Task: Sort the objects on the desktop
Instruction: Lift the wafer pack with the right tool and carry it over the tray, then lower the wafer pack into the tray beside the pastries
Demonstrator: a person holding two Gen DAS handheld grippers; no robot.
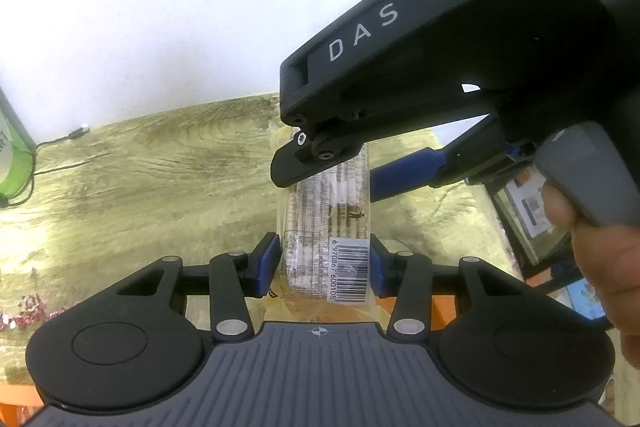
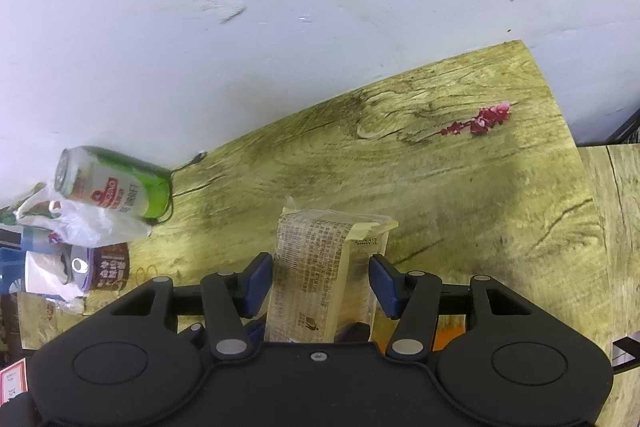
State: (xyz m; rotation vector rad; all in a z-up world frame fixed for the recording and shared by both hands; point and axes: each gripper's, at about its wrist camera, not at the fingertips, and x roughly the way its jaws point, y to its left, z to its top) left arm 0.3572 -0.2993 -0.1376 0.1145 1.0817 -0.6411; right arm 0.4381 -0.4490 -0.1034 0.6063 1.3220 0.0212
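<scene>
Both sets of fingers clamp one snack packet [image 1: 326,227]: left gripper [image 1: 324,259] near its barcode end, right gripper [image 2: 320,283] opposite, long axis running between them above the table [image 2: 460,167].

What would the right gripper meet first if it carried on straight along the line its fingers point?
Probably the wooden tabletop. The right gripper already has the snack packet between its fingers, and beyond the packet's far end only bare wood shows. Depth is hard to judge here.

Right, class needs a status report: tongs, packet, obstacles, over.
Left tongs shut on snack packet. Right tongs shut on its other end. Green can, red sprig well aside.
</scene>
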